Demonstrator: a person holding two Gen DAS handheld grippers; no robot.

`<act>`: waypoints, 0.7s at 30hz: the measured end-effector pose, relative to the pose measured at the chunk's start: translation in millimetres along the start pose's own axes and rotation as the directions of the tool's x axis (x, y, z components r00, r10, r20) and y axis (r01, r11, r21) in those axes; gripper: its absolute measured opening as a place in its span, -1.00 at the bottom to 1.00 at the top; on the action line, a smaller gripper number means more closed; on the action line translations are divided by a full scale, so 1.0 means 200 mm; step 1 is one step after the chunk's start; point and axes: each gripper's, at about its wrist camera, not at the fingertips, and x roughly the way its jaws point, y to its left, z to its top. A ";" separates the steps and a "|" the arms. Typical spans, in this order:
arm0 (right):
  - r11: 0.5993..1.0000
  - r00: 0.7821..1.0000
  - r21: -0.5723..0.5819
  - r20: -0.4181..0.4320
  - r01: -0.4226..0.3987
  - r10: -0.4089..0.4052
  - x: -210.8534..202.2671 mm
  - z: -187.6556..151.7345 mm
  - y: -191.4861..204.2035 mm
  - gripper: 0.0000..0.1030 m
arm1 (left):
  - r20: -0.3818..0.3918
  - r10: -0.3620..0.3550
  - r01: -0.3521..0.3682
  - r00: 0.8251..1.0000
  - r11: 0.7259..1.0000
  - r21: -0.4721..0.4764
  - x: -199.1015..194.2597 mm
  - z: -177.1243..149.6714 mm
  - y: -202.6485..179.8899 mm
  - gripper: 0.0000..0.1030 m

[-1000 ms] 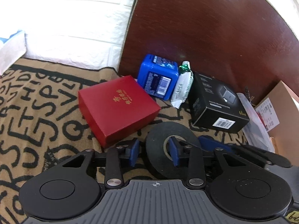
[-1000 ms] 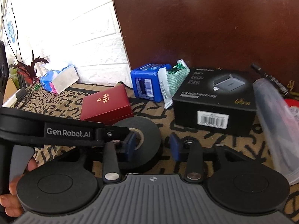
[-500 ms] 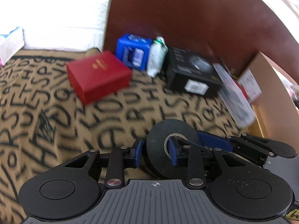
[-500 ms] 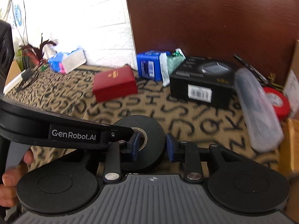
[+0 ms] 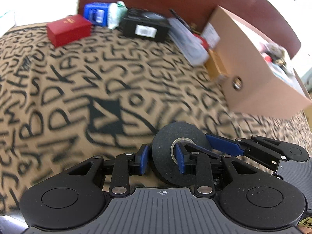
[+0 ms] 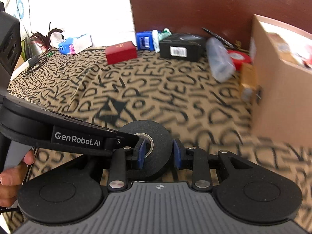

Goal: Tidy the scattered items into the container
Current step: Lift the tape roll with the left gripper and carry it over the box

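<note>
While both hand-held grippers (image 5: 161, 160) (image 6: 158, 153) clamp one black tape roll (image 5: 171, 152) — one cardboard box (image 5: 259, 66) sits nearby.

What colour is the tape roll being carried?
Black tape roll with a pale inner core, clearest in the right wrist view.

A roll of black tape (image 5: 175, 152) stands on edge above the letter-printed cloth, its pale core facing the camera, clamped through the wall between blue pads. The open cardboard box (image 5: 259, 66) sits at the right side of the cloth, already holding a jumble of small things that are too blurred to name. Along the far edge, against the brown board, lie a flat red box (image 6: 120, 51), a blue carton (image 6: 144, 40), a green-and-white packet (image 6: 158, 37) and a black box with a barcode label (image 6: 181, 46). Closer to the cardboard box rest a clear plastic case (image 6: 219, 62), a red tape roll (image 6: 239, 58) and a small tan carton (image 6: 247, 81), the last lying just beside the box wall.
</note>
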 end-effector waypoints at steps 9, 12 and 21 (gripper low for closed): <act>0.997 1.000 0.080 0.023 -0.019 0.017 -0.10 -0.10 -0.06 -0.32 | -0.015 -0.015 0.015 1.000 1.000 0.026 -0.02 -0.07 -0.09 0.01; 0.996 0.999 0.082 0.030 -0.025 0.023 -0.10 -0.11 -0.06 -0.31 | -0.021 -0.010 0.011 1.000 1.000 0.024 -0.01 -0.06 -0.09 -0.09; 0.994 0.998 0.099 0.049 -0.040 0.035 -0.09 -0.13 -0.08 -0.34 | -0.032 0.029 -0.027 0.999 0.998 0.054 -0.01 -0.06 -0.13 -0.22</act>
